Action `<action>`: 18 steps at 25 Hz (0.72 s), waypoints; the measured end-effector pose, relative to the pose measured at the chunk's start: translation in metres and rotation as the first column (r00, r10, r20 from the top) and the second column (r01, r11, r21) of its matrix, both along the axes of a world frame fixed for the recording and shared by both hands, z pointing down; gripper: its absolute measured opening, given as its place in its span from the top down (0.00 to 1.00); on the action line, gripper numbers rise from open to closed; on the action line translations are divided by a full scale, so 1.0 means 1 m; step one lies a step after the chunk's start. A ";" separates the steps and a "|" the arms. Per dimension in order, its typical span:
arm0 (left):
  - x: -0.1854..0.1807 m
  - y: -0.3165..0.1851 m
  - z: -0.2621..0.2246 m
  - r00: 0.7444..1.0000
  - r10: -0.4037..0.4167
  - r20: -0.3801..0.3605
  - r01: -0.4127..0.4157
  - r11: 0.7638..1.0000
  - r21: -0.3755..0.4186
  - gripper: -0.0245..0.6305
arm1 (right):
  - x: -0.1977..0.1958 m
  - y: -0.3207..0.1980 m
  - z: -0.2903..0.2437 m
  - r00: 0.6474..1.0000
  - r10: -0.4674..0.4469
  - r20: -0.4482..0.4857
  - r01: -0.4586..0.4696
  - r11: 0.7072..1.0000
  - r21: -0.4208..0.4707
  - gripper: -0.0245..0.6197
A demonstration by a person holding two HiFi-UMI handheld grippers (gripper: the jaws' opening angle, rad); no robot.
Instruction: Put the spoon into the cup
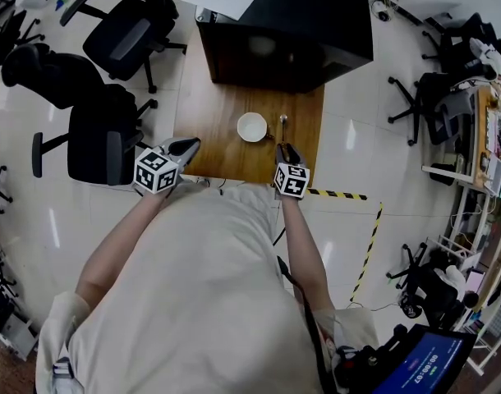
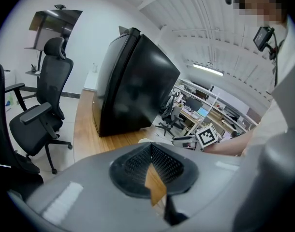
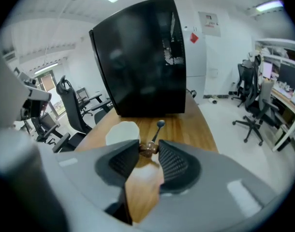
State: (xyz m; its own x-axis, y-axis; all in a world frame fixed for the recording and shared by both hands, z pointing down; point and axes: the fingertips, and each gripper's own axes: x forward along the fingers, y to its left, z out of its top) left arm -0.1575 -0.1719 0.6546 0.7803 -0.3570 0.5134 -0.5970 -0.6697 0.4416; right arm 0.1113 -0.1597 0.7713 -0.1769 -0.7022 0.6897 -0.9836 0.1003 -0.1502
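Note:
A white cup (image 1: 252, 126) stands on the wooden table (image 1: 213, 113), and the spoon (image 1: 282, 125) is just to its right. In the right gripper view the cup (image 3: 122, 132) is left of the spoon (image 3: 157, 130), whose dark bowl points away toward the black box. My right gripper (image 3: 148, 149) is shut on the brown near end of the spoon's handle; the head view shows this gripper (image 1: 281, 148) at the table's near edge. My left gripper (image 1: 185, 146) hovers over the near left corner with its tips together and nothing between them (image 2: 151, 151).
A large black box (image 1: 287, 23) fills the far end of the table. Black office chairs (image 1: 98, 134) stand to the left on the pale floor. Yellow-black tape (image 1: 341, 194) marks the floor to the right. The person's torso is against the table's near edge.

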 end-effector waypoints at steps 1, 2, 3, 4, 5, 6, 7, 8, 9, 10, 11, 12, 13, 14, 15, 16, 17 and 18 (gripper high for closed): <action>0.001 0.000 0.000 1.000 0.003 -0.003 -0.003 1.000 0.003 0.96 | -0.004 0.000 -0.006 1.000 -0.008 0.006 0.008 1.000 0.011 0.76; 0.001 -0.002 -0.001 1.000 0.006 -0.007 -0.006 1.000 0.005 0.96 | -0.009 -0.001 -0.011 1.000 -0.019 0.014 0.019 1.000 0.021 0.76; 0.002 -0.004 0.000 1.000 0.006 -0.010 -0.006 1.000 0.006 0.96 | -0.014 -0.004 -0.015 0.999 -0.033 0.022 0.032 0.999 0.030 0.76; 0.002 -0.006 0.000 1.000 0.006 -0.013 -0.006 1.000 0.008 0.96 | -0.019 -0.006 -0.019 0.998 -0.048 0.031 0.047 0.998 0.039 0.76; 0.002 -0.007 -0.001 1.000 0.007 -0.016 -0.007 1.000 0.008 0.96 | -0.024 -0.009 -0.024 0.997 -0.064 0.041 0.062 0.997 0.046 0.76; 0.002 -0.007 -0.001 1.000 0.009 -0.019 -0.009 1.000 0.009 0.96 | -0.030 -0.009 -0.028 0.996 -0.080 0.049 0.078 0.996 0.051 0.76; 0.002 -0.005 -0.003 1.000 0.013 -0.022 -0.013 1.000 0.008 0.96 | -0.036 -0.009 -0.033 0.994 -0.096 0.056 0.093 0.994 0.053 0.76; 0.001 -0.003 -0.004 1.000 0.016 -0.026 -0.016 1.000 0.006 0.96 | -0.042 -0.007 -0.036 0.992 -0.111 0.062 0.108 0.993 0.052 0.76; -0.002 -0.001 -0.006 0.999 0.017 -0.028 -0.017 1.000 0.004 0.96 | -0.049 -0.006 -0.038 0.989 -0.128 0.068 0.124 0.991 0.049 0.76; -0.006 0.001 -0.007 0.999 0.014 -0.029 -0.014 1.000 0.002 0.96 | -0.058 -0.006 -0.039 0.986 -0.146 0.076 0.143 0.989 0.045 0.76; -0.011 0.000 -0.007 1.000 0.009 -0.029 -0.009 1.000 0.000 0.96 | -0.067 -0.008 -0.038 0.982 -0.166 0.087 0.163 0.986 0.040 0.76; -0.016 -0.001 -0.007 1.000 0.003 -0.028 -0.003 1.000 0.000 0.96 | -0.077 -0.010 -0.037 0.978 -0.185 0.099 0.182 0.983 0.034 0.76; -0.019 -0.003 -0.007 1.000 -0.002 -0.029 0.002 1.000 0.001 0.96 | -0.085 -0.012 -0.036 0.973 -0.202 0.112 0.200 0.979 0.028 0.76; -0.020 -0.005 -0.006 1.000 -0.003 -0.031 0.003 1.000 0.003 0.96 | -0.091 -0.013 -0.035 0.969 -0.216 0.122 0.215 0.976 0.020 0.76; -0.020 -0.006 -0.005 0.999 0.000 -0.035 0.001 1.000 0.004 0.96 | -0.094 -0.013 -0.032 0.966 -0.225 0.129 0.226 0.974 0.011 0.76; -0.018 -0.006 -0.005 0.999 0.003 -0.039 -0.003 1.000 0.005 0.96 | -0.095 -0.012 -0.029 0.964 -0.231 0.132 0.233 0.972 0.001 0.76; -0.015 -0.005 -0.006 0.999 0.007 -0.043 -0.006 1.000 0.006 0.96 | -0.095 -0.010 -0.026 0.963 -0.235 0.134 0.238 0.971 -0.011 0.76; -0.013 -0.005 -0.007 0.999 0.009 -0.047 -0.008 1.000 0.006 0.96 | -0.094 -0.009 -0.024 0.962 -0.237 0.135 0.242 0.970 -0.023 0.76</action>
State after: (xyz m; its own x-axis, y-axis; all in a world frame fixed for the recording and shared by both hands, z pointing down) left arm -0.1707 -0.1768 0.6478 0.8068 -0.3532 0.4736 -0.5697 -0.6774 0.4653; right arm 0.0171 -0.1684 0.7474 -0.4270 -0.6015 0.6752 -0.9031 0.3224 -0.2839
